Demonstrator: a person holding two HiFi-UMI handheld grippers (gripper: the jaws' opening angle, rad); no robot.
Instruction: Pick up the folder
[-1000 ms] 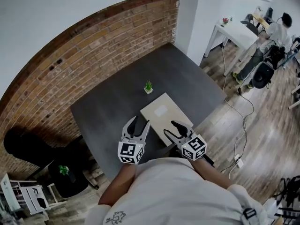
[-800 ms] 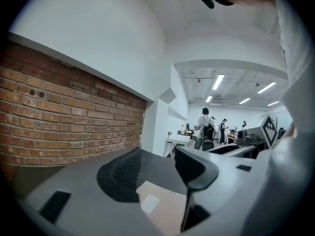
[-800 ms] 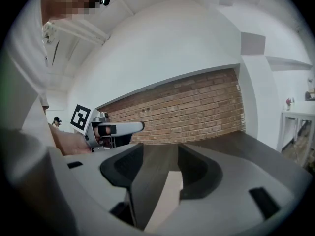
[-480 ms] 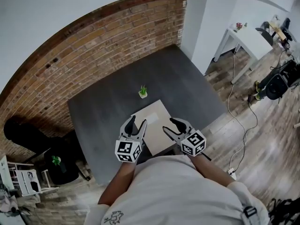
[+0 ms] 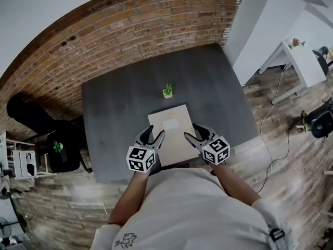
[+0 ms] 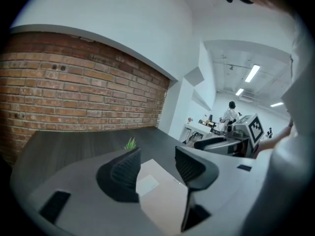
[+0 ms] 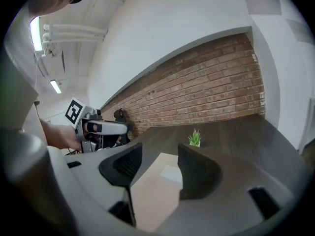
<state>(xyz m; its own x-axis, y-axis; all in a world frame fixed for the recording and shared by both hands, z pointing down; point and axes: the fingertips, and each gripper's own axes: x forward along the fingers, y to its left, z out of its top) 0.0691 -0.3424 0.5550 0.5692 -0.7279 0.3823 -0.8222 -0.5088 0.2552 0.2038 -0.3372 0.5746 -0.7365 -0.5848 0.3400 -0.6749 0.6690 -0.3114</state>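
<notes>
The folder (image 5: 173,139), a flat tan rectangle with a pale label (image 5: 170,124) near its far end, lies flat on the dark grey table (image 5: 119,113). It sits by the table's near edge, at 6 o'clock from the small green plant (image 5: 167,91).

In the head view, your left gripper (image 5: 154,134) has its tips over the folder's 9 o'clock edge, with its marker cube (image 5: 141,159) trailing back toward 7 o'clock. Your right gripper (image 5: 195,133) mirrors it at the 3 o'clock edge, and its cube (image 5: 216,150) sits toward 5 o'clock.

In the left gripper view, your left gripper (image 6: 156,154) has its jaws standing well apart. The folder (image 6: 162,195) shows in the gap below them, and no pad presses on it. The plant (image 6: 130,143) peeks over the jaw at 11 o'clock, and your other gripper (image 6: 221,144) shows at 3 o'clock.

In the right gripper view, your right gripper (image 7: 158,154) also has its jaws spread, and they have just been opening a little wider. The folder (image 7: 152,191) lies in the gap and nothing clamps it. The plant (image 7: 195,137) stands at 1 o'clock, and your left gripper (image 7: 101,128) shows at 9 o'clock.

Whether either gripper's tips touch the folder or the table, you cannot tell from these views. A brick wall (image 5: 130,30) runs along the table's far side at 12 o'clock.
</notes>
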